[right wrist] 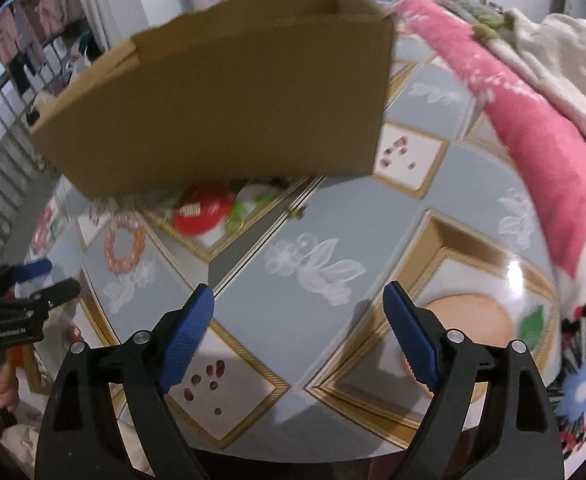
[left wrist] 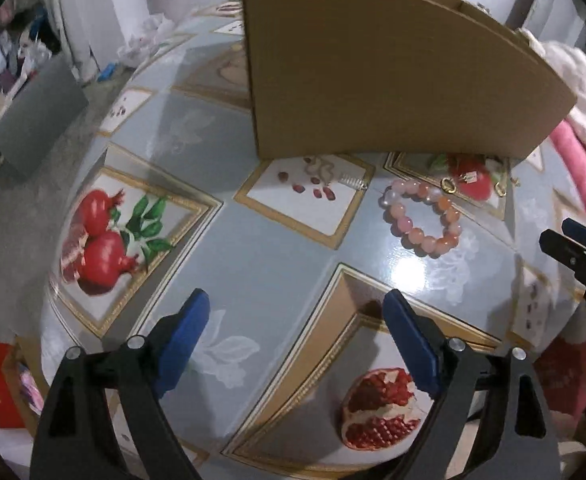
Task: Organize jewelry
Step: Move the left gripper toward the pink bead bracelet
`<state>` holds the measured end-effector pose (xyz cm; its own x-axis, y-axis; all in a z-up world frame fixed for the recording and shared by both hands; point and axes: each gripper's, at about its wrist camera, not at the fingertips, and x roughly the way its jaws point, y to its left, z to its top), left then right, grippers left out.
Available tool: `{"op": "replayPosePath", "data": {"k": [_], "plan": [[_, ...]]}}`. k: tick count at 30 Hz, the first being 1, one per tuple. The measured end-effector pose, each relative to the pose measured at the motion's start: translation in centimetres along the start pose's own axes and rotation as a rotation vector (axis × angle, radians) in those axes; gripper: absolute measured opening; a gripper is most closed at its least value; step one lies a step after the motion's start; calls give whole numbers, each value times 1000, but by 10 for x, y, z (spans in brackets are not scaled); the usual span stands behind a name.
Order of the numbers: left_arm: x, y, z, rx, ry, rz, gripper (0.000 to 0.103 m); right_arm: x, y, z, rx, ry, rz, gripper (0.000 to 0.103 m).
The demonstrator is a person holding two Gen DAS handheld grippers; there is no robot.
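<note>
A bracelet of pink and orange beads (left wrist: 421, 218) lies on the patterned tablecloth (left wrist: 277, 264) in front of a brown cardboard box (left wrist: 393, 72). Left of it lie a thin pale chain (left wrist: 321, 168) and a small silver clip (left wrist: 353, 181). Gold earrings (left wrist: 448, 185) rest on the printed red fruit by the box. My left gripper (left wrist: 297, 298) hangs open above the cloth, nearer than the bracelet, holding nothing. My right gripper (right wrist: 299, 291) is open and empty too, over bare cloth right of the bracelet (right wrist: 125, 244) and below the box (right wrist: 229, 112).
A pink blanket (right wrist: 533, 140) and pale fabric are heaped along the table's right side. The left gripper (right wrist: 63, 276), held by a hand, shows at the left edge of the right wrist view. Floor and a grey bin (left wrist: 41, 116) lie beyond the table's left edge.
</note>
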<state>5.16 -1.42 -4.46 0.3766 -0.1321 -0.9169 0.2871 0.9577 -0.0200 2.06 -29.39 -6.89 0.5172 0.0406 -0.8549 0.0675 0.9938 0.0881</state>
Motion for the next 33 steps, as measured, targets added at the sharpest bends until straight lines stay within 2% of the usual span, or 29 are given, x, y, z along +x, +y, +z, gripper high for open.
{"op": "replayPosePath", "data": {"k": [2,5,10,16,23,33], "plan": [[3,-3,2,18,1,26,90,5,4,-1,-13,15,-5,83],[7,-5,4,23,4,21,97,9,10,-2,-48,12,-36,86],[10,-6,5,31,6,26,98,13,19,-4,-96,19,-67,95],[11,-7,7,38,11,28,99,16,18,-1,-83,8,-67,95],[11,-7,5,39,-5,27,99,12,18,-12,-72,-71,-66,95],[10,-4,1,40,-26,21,99,4,13,-19,-46,-115,-3,95]]}}
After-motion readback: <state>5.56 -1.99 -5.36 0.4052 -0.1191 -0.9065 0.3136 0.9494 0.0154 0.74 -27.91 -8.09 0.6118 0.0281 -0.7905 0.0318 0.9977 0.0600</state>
